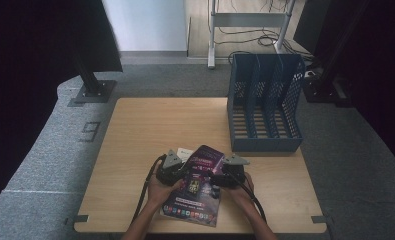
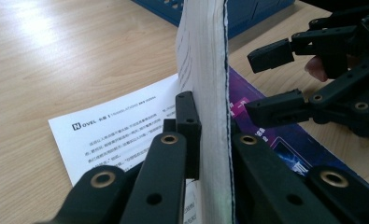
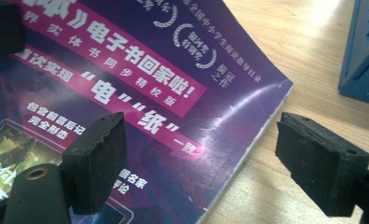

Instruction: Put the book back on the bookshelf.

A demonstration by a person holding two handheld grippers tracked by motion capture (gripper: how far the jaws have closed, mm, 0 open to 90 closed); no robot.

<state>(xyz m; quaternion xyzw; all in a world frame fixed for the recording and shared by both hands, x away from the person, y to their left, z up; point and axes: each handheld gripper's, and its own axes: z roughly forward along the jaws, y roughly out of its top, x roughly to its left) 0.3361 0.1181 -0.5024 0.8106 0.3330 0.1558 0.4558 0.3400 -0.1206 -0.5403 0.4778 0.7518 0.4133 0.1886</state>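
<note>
Two hand-held grippers at work over a glossy purple magazine (image 1: 197,185) near the front edge of the pale wooden tabletop (image 1: 135,130). Left hand-held gripper (image 2: 210,135) clenched on the magazine's raised pages, black jaws pressed against either side of the upright white page block, cover edge running up the middle of the left gripper view. Beneath it, flat on the wood, a white printed sheet with black text (image 2: 121,130), partly under the magazine. Right hand-held gripper (image 3: 217,168) released, jaws spread wide: one rough black pad (image 3: 95,161) over the purple cover, the other (image 3: 320,163) over bare wood beyond the magazine's curved edge, not gripping anything. Seen from above, both grippers flanking the magazine, left at its left side, right at its right, a hand behind each. Farther back on the right, well apart from the magazine, a dark blue plastic file rack with perforated dividers (image 1: 265,102), standing upright.
</note>
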